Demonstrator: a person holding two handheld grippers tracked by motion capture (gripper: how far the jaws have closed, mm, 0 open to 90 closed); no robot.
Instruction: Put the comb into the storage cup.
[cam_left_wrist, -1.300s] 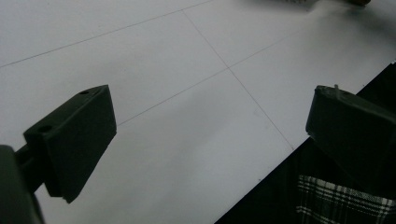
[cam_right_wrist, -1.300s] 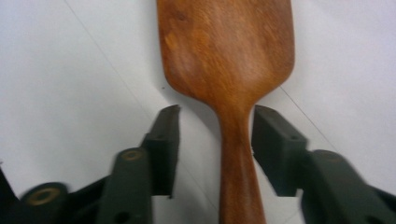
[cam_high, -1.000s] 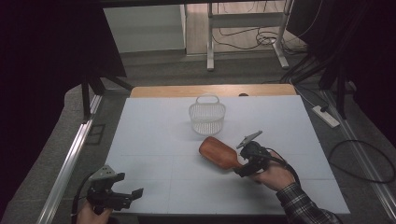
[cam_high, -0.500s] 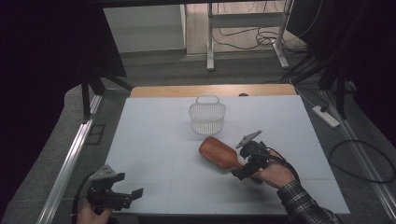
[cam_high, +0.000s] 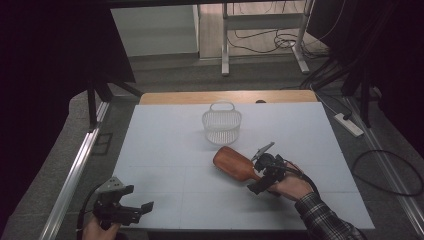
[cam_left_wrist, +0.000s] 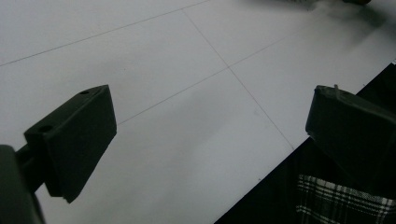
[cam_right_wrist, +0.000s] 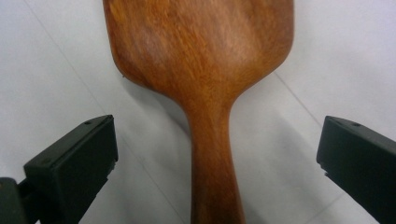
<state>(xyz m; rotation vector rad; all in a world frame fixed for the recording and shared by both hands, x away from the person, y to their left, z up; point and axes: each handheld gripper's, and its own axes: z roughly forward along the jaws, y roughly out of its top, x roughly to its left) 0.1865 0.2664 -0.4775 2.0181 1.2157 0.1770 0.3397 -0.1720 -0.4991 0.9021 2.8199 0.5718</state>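
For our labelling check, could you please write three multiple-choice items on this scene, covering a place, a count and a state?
1. Where does the white basket stand relative to the wooden brush?
A. Beyond it, toward the table's far edge
B. Between it and the person
C. On top of it

2. How many baskets are on the table?
A. One
B. Two
C. Three

3. How is the right hand-held gripper?
A. Shut on the handle
B. Open, handle between the jaws
C. Shut on the basket

Answers: 1 A, the high view shows it farther away; 2 A, a single basket; 3 B, both jaws stand clear of the handle.
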